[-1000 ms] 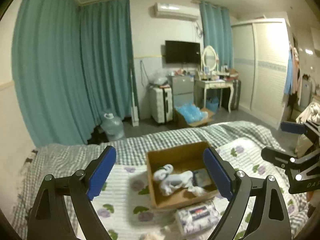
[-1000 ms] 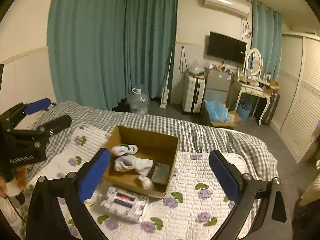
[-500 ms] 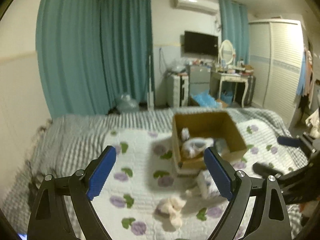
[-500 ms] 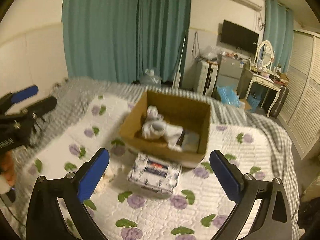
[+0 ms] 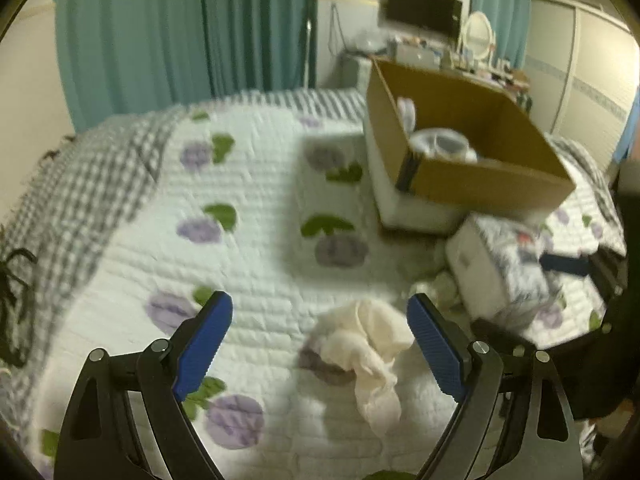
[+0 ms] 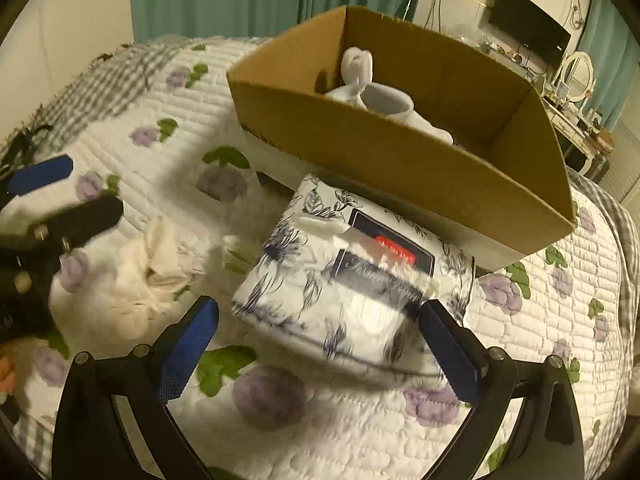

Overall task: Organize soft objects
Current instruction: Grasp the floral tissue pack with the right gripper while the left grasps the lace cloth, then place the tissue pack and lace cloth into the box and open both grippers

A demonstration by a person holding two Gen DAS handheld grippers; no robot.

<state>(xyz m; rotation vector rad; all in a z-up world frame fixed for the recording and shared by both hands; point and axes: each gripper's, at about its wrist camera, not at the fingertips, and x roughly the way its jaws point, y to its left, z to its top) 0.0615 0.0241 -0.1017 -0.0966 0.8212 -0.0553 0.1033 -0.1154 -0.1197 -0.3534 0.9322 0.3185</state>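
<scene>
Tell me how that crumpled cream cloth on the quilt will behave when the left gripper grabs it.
The crumpled cream cloth looks limp and light, so it will likely sag and dangle. The open left gripper may catch only a loose fold.

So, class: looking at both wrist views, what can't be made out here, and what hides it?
- Floor of the cardboard box: right wrist view, hidden by its near wall; only white socks show.
- Tissue pack print: left wrist view, motion blur.
- Cream sock: whether the left gripper touches it is unclear.
- Dresser items: too small.
</scene>
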